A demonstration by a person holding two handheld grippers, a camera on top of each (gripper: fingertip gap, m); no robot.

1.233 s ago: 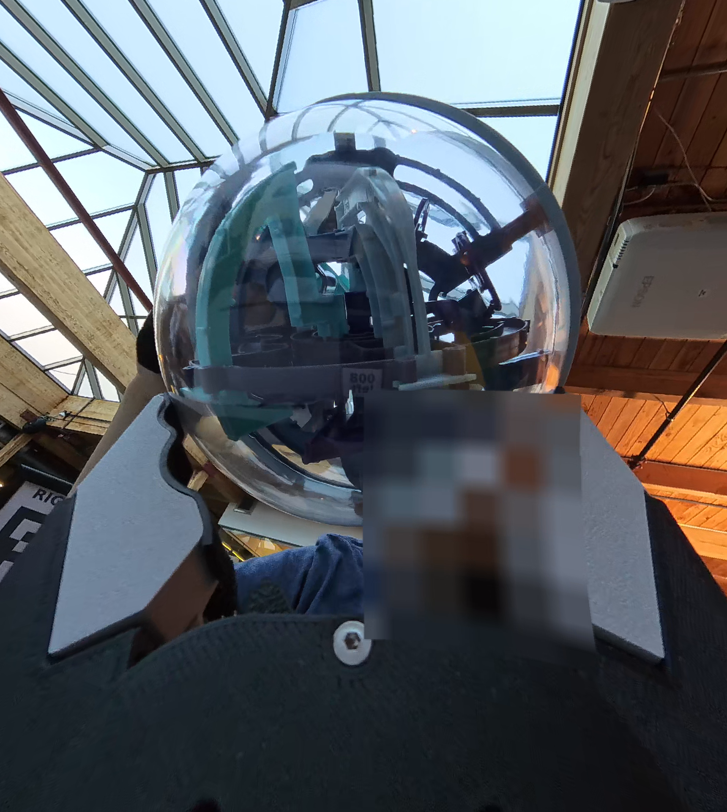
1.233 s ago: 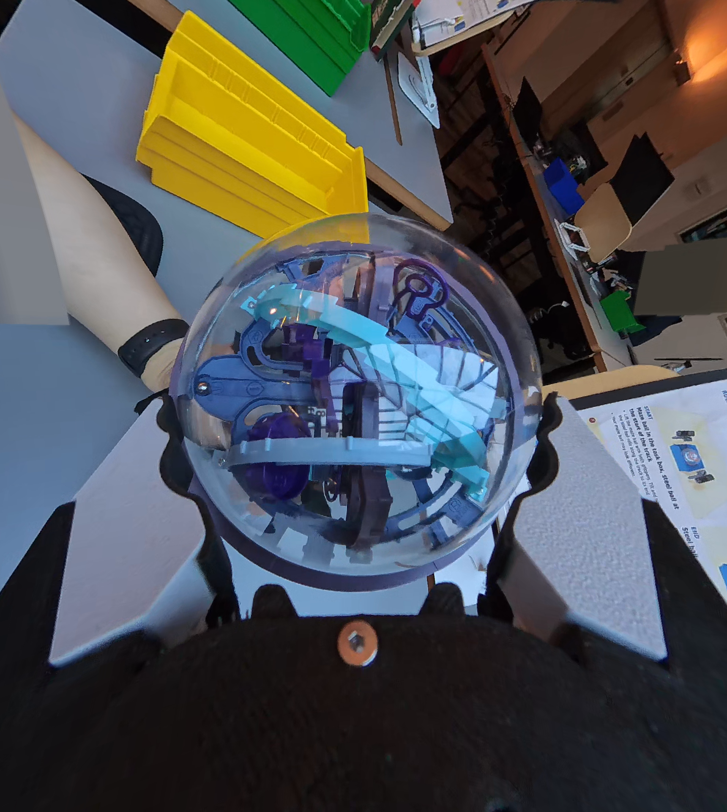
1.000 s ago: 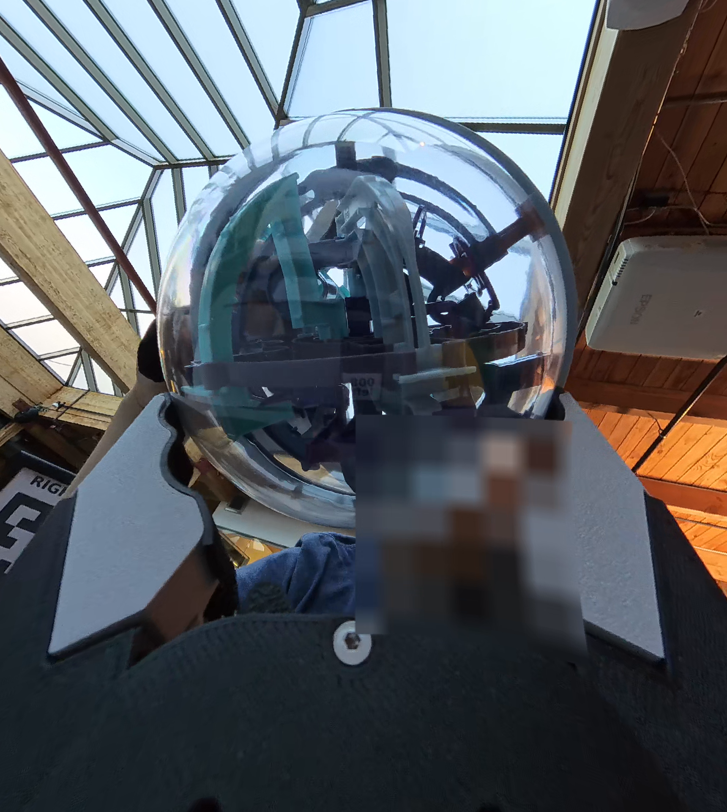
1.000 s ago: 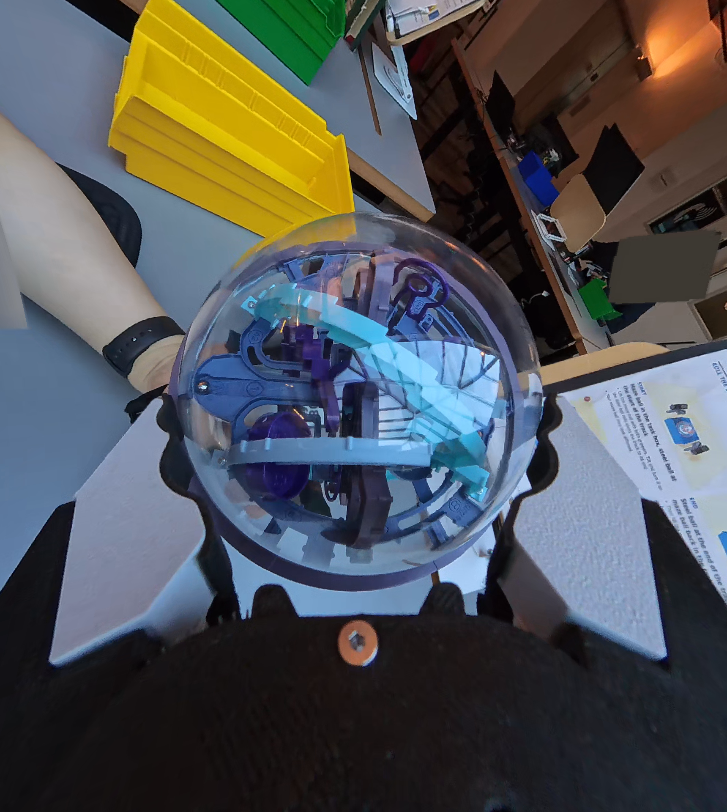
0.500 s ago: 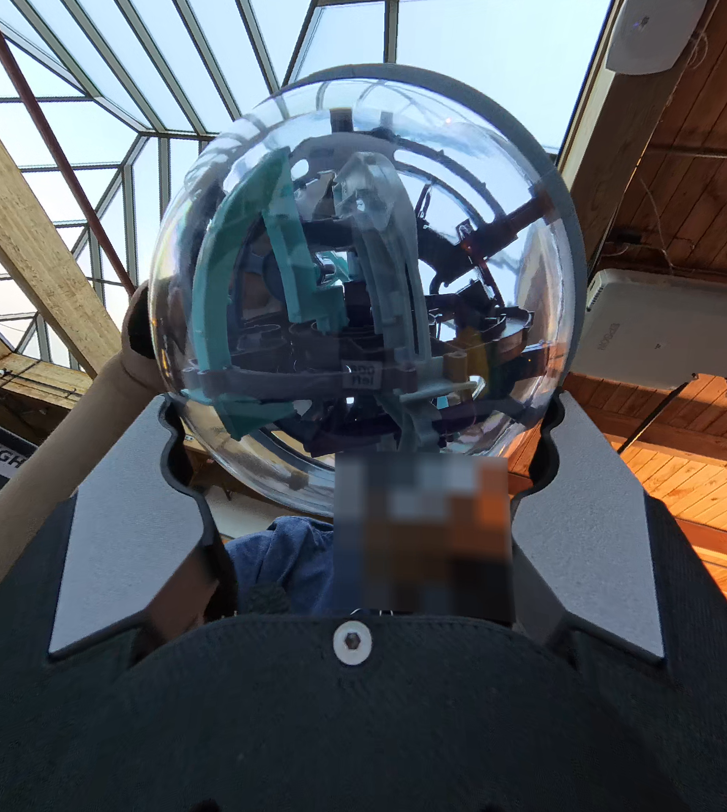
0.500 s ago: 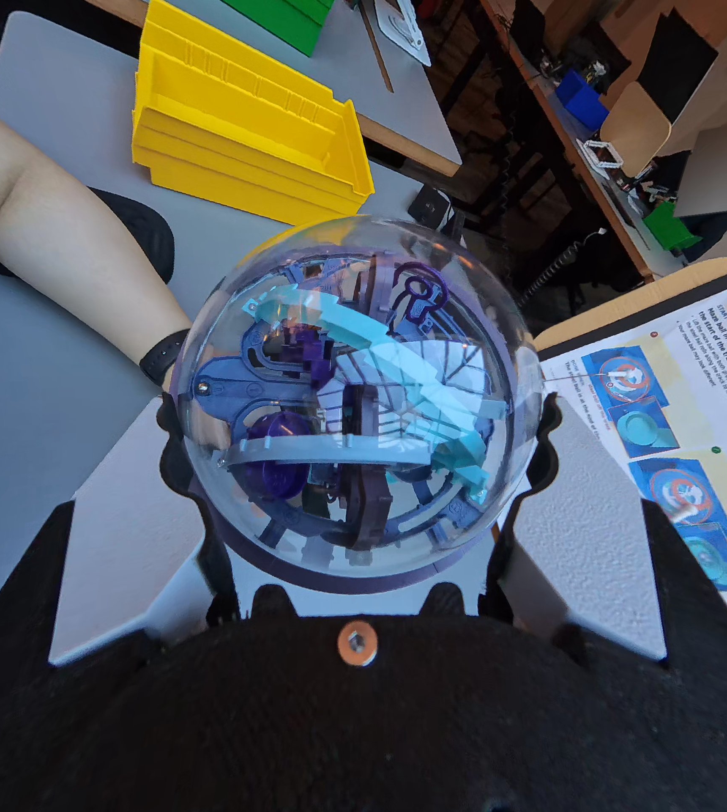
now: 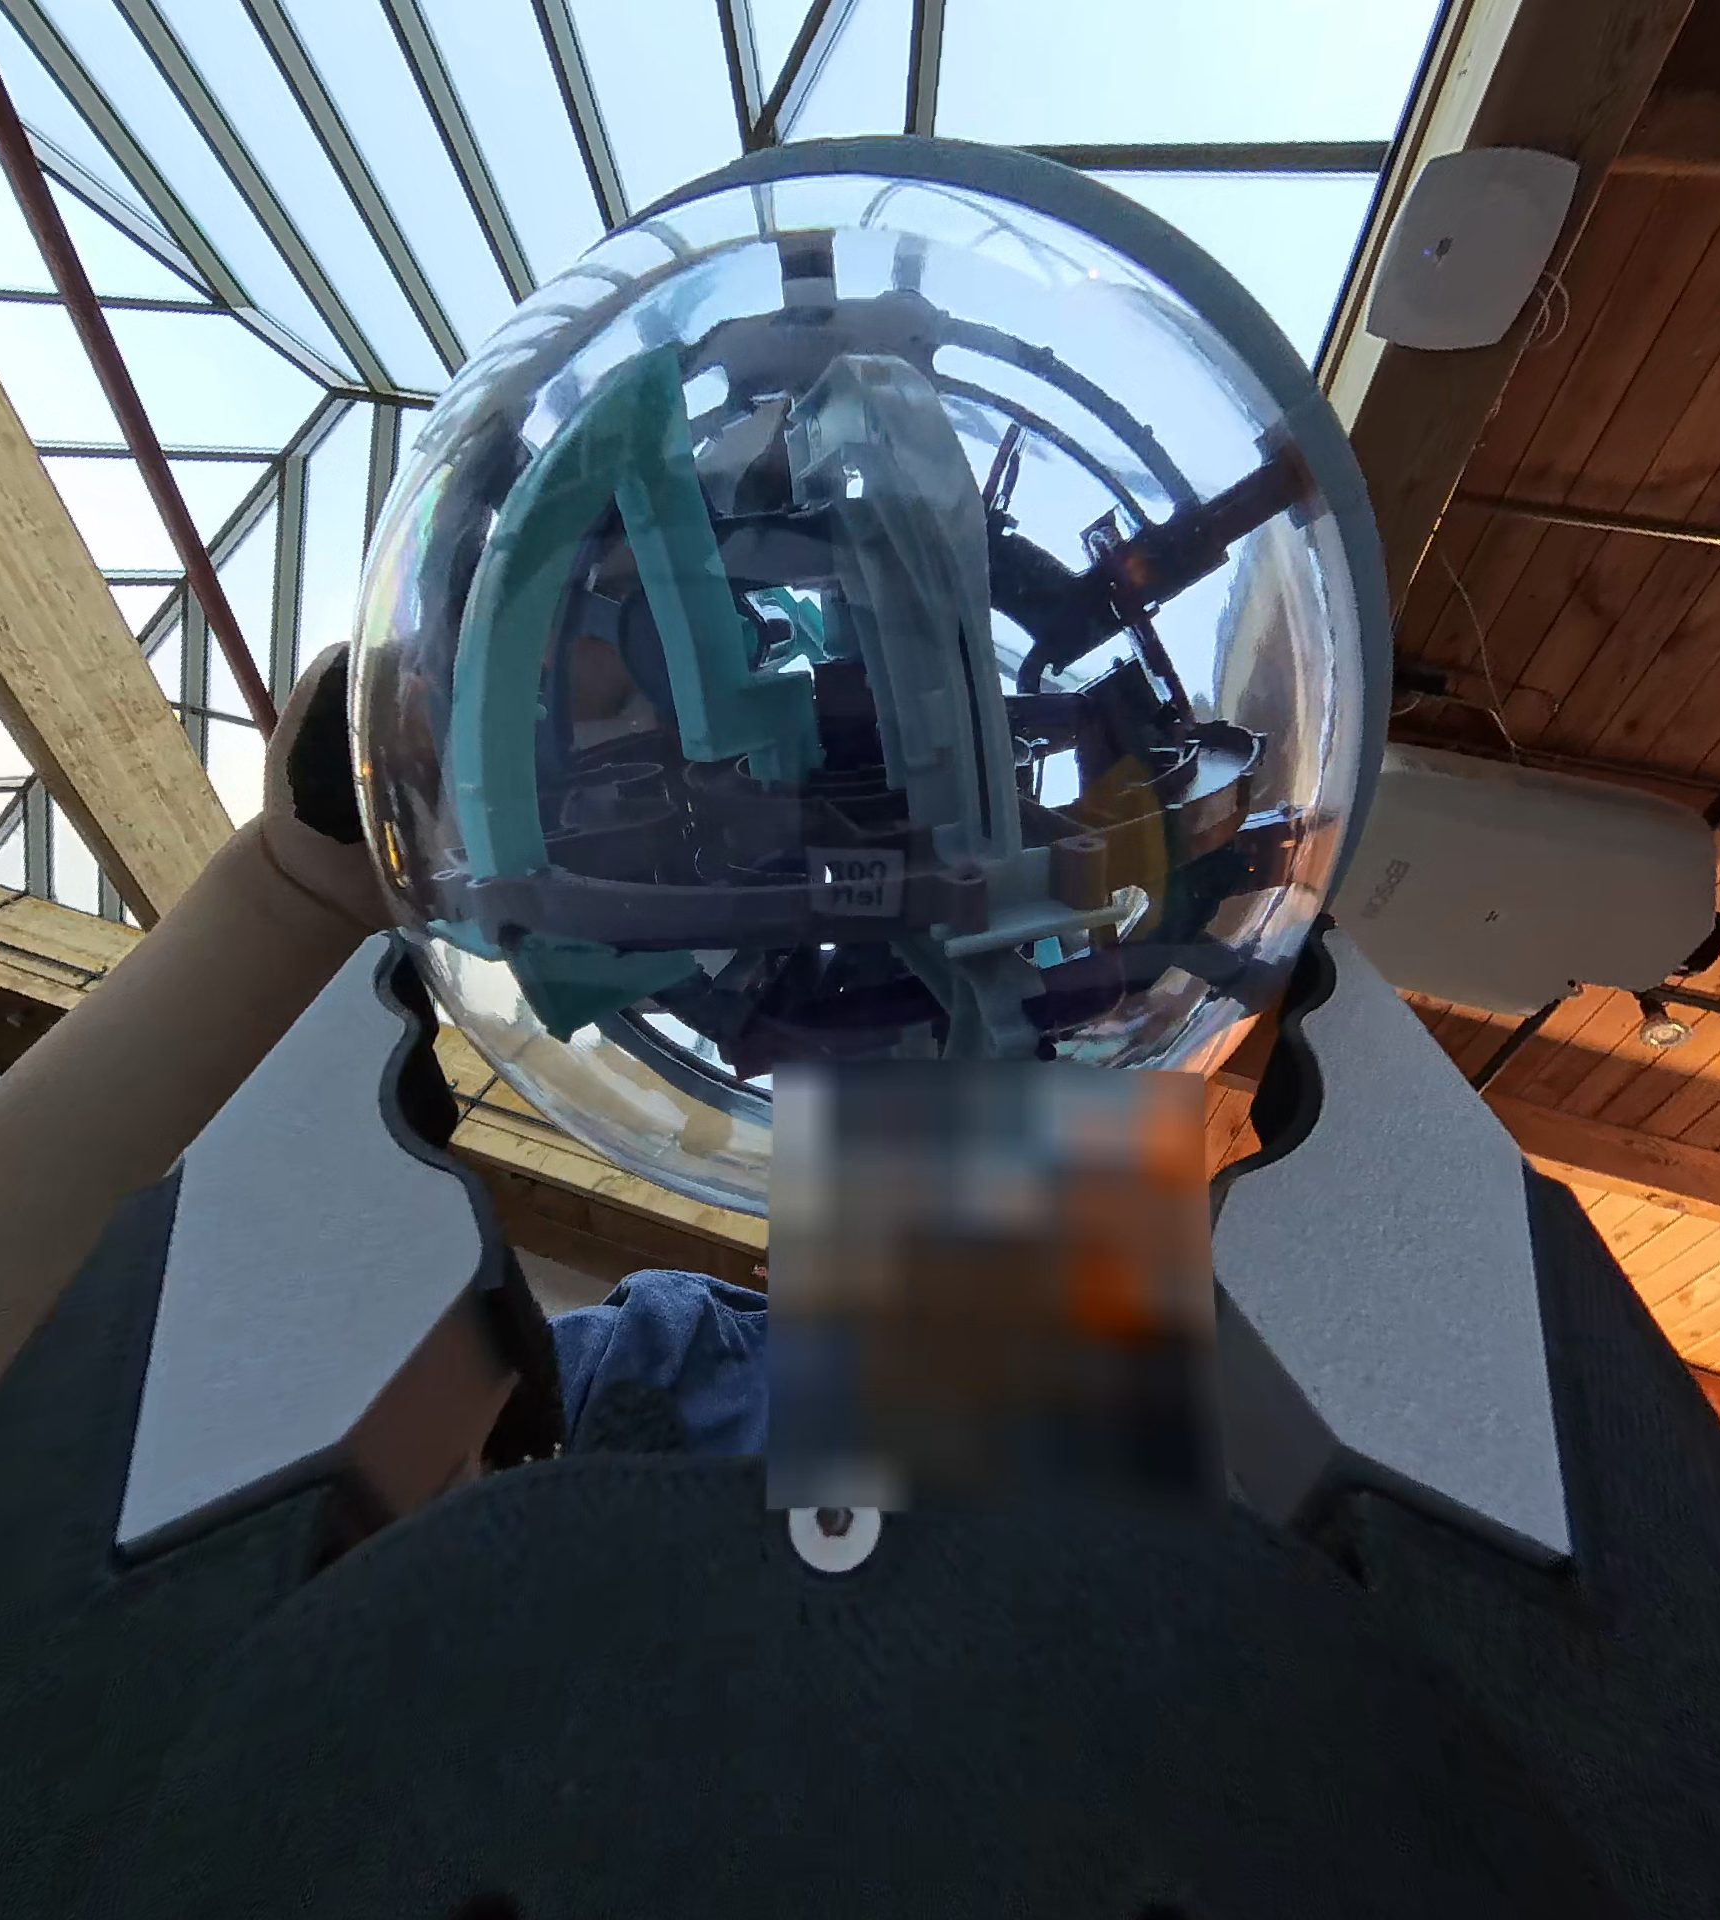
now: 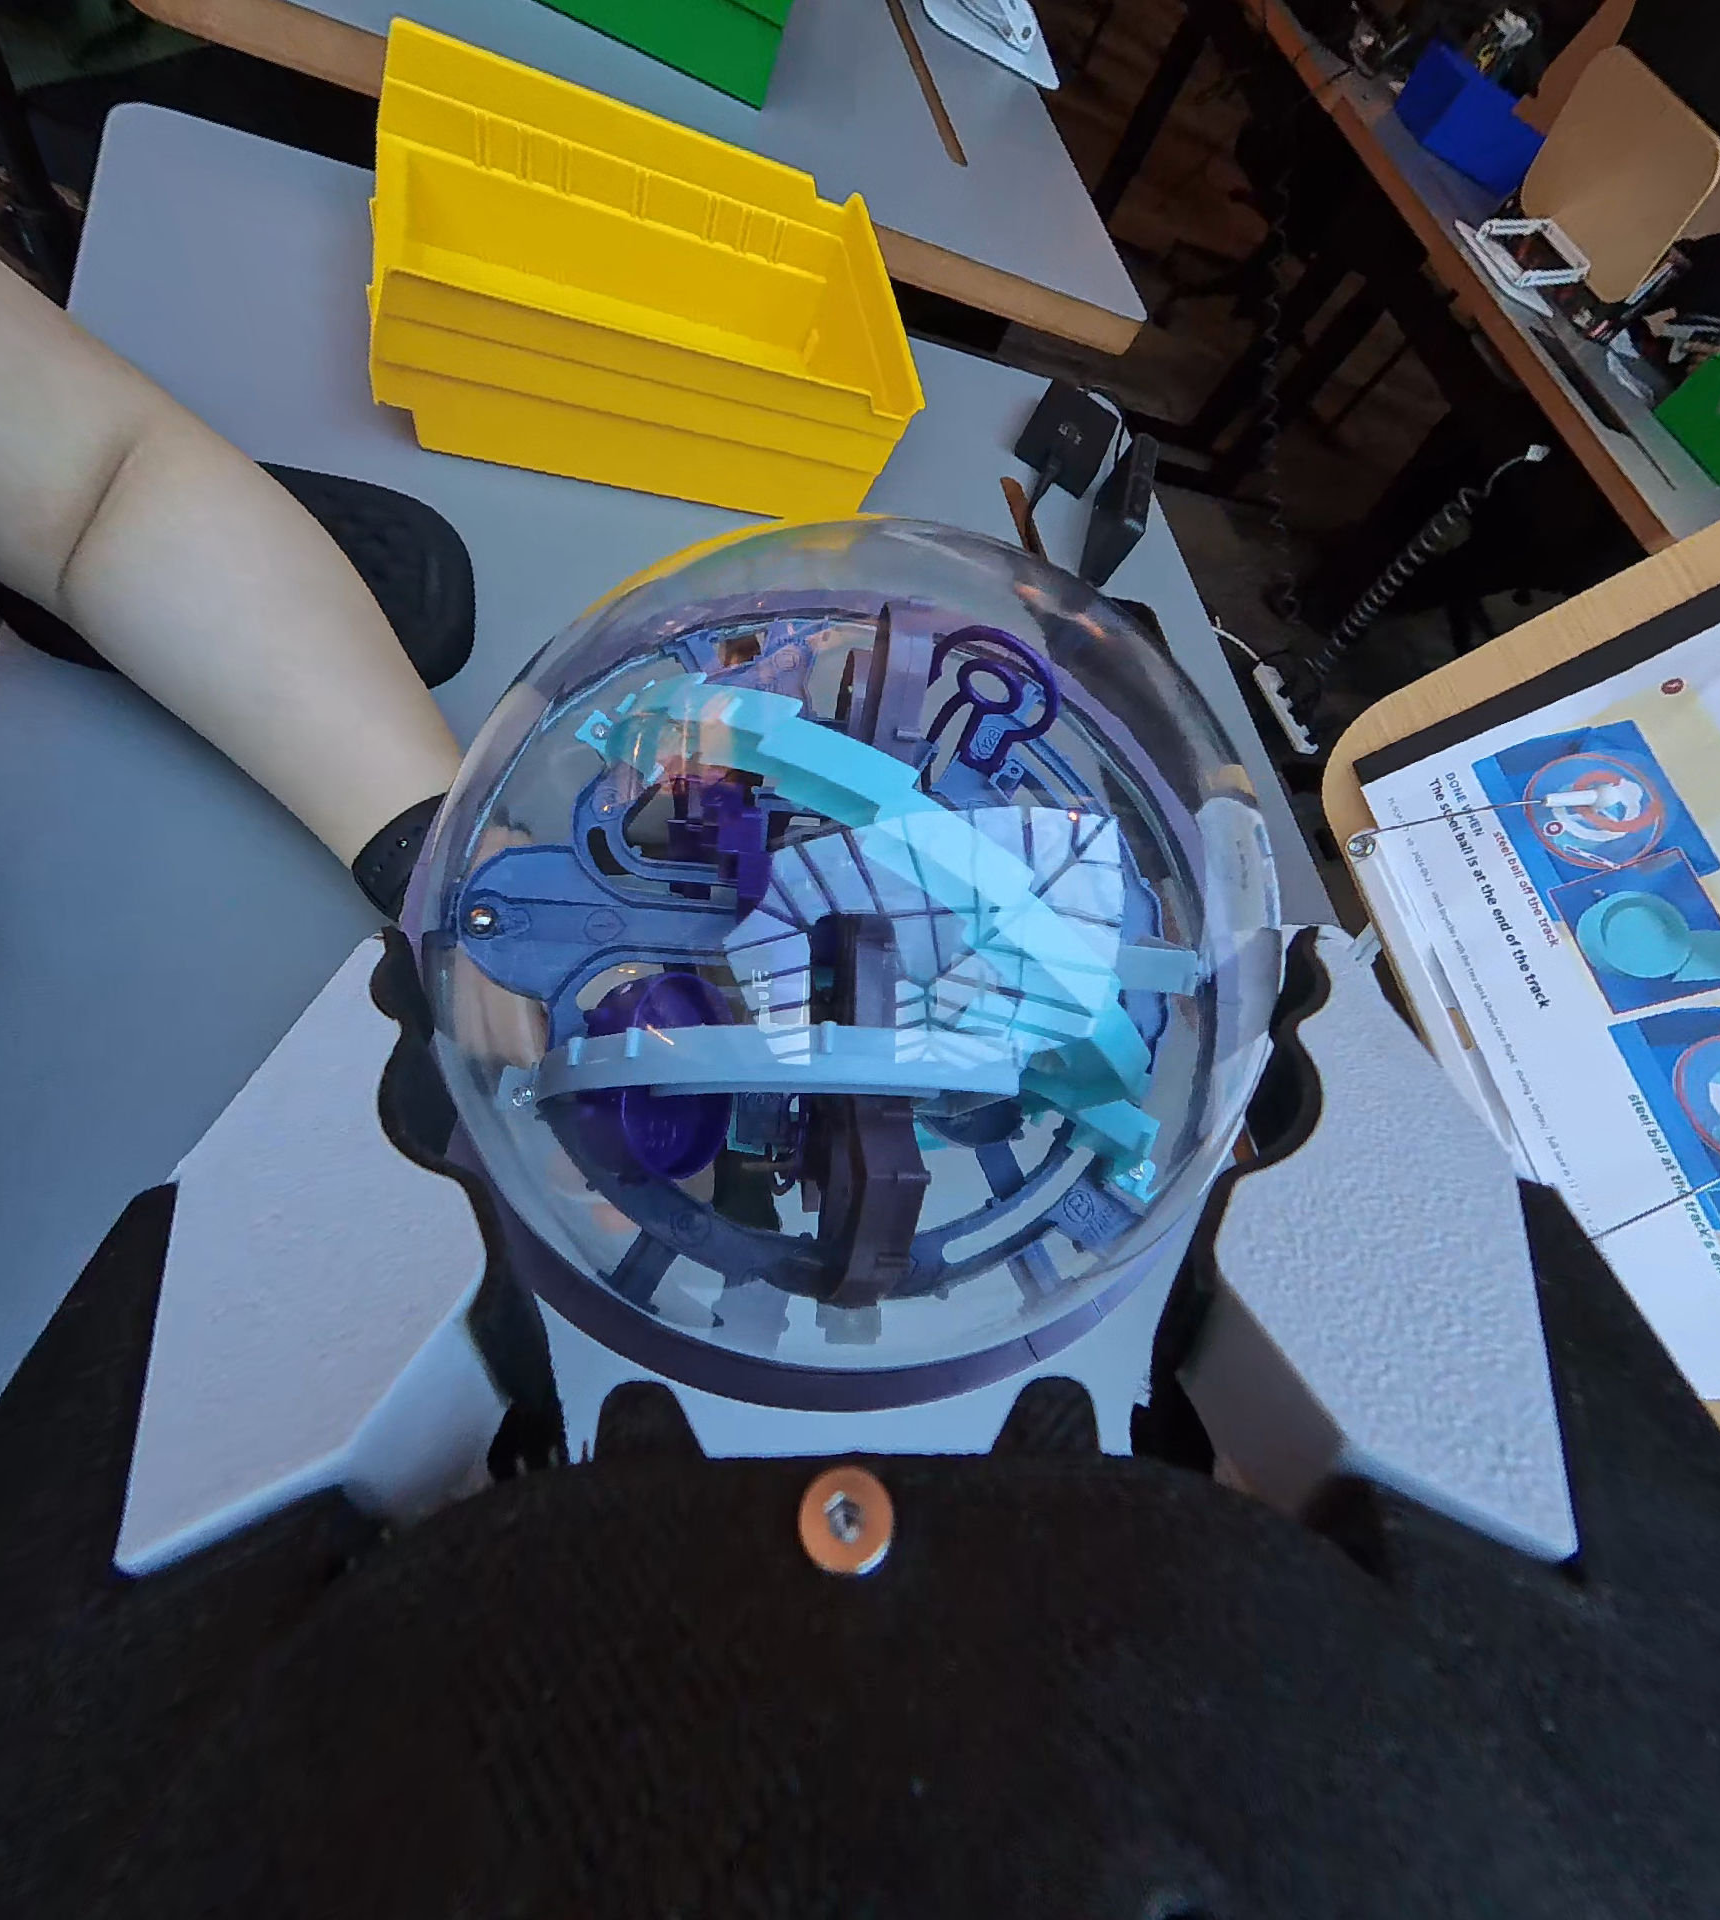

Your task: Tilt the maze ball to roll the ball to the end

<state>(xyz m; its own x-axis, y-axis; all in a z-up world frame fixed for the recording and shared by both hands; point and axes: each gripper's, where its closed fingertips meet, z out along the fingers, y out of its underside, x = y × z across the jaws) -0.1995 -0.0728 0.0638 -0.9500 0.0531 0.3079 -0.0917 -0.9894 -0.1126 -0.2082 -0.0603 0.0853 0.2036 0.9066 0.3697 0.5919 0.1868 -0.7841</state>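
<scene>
The maze ball (image 8: 835, 883) is a clear sphere with light blue, purple and grey tracks inside, held in the air over a grey table (image 8: 108, 935). My right gripper (image 8: 840, 956) is above it, looking down, shut on its sides. My left gripper (image 7: 851, 956) is below it, looking up, and is also shut on the maze ball (image 7: 835, 623). A small shiny bead (image 8: 479, 916) sits on the dark blue track at the sphere's left; I cannot tell if it is the steel ball.
A person's forearm (image 8: 160, 582) with a black wristband reaches in from the left. Behind stand a yellow bin (image 8: 627, 291) and a green bin (image 8: 690, 31). A printed instruction sheet (image 8: 1614, 987) lies at the right. Overhead are a glass roof, wooden beams and a white projector (image 7: 1521, 883).
Both grippers have tilted together with the maze ball still gripped. The right view now looks more straight down at the table. The shiny bead has kept its place on the track.
</scene>
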